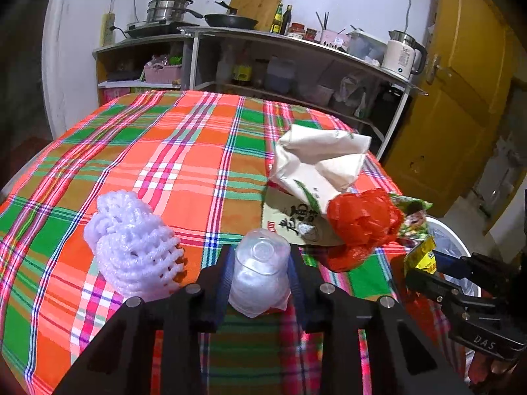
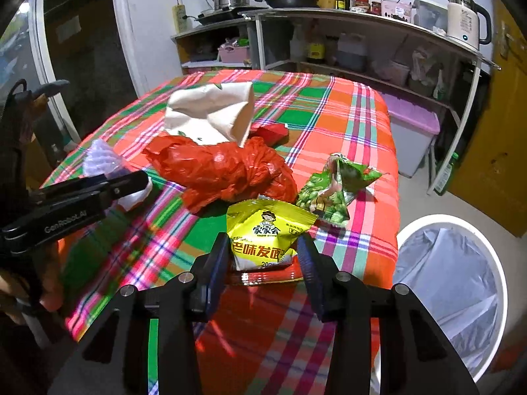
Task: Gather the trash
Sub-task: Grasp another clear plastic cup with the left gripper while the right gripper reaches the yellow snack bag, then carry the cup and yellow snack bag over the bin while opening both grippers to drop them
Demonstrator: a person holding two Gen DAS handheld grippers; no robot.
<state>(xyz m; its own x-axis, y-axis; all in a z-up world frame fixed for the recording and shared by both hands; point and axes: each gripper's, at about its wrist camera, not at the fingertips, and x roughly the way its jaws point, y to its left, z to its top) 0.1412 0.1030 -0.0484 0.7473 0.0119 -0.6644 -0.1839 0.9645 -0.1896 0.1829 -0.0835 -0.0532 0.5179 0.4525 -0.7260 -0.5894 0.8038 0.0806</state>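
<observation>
Left wrist view shows my left tool [image 1: 262, 268] set around a clear plastic cup [image 1: 260, 275] lying on its side on the plaid-covered surface [image 1: 184, 164], base facing away; the fingers flank it closely and seem to touch its walls, though I cannot tell whether they truly press yet. I take it from the sides because thin plastic is best held across its width. Beside it sits a white foam fruit net [image 1: 131, 247], untouched. On the right wrist view my right tool [image 2: 263, 256] is spread on either side of a yellow snack packet [image 2: 266, 233] at the near edge of the surface; I see a gap at both pads, so nothing is pinched. Behind it lie a green wrapper [image 2: 336, 191], a red plastic bag [image 2: 224, 171] and a crumpled paper bag [image 2: 210, 112], all still to be gathered. A lined white bin [image 2: 454, 283] stands on the floor just off the right edge, which I judge is why I work the near pieces first: they have the shortest carry.
</observation>
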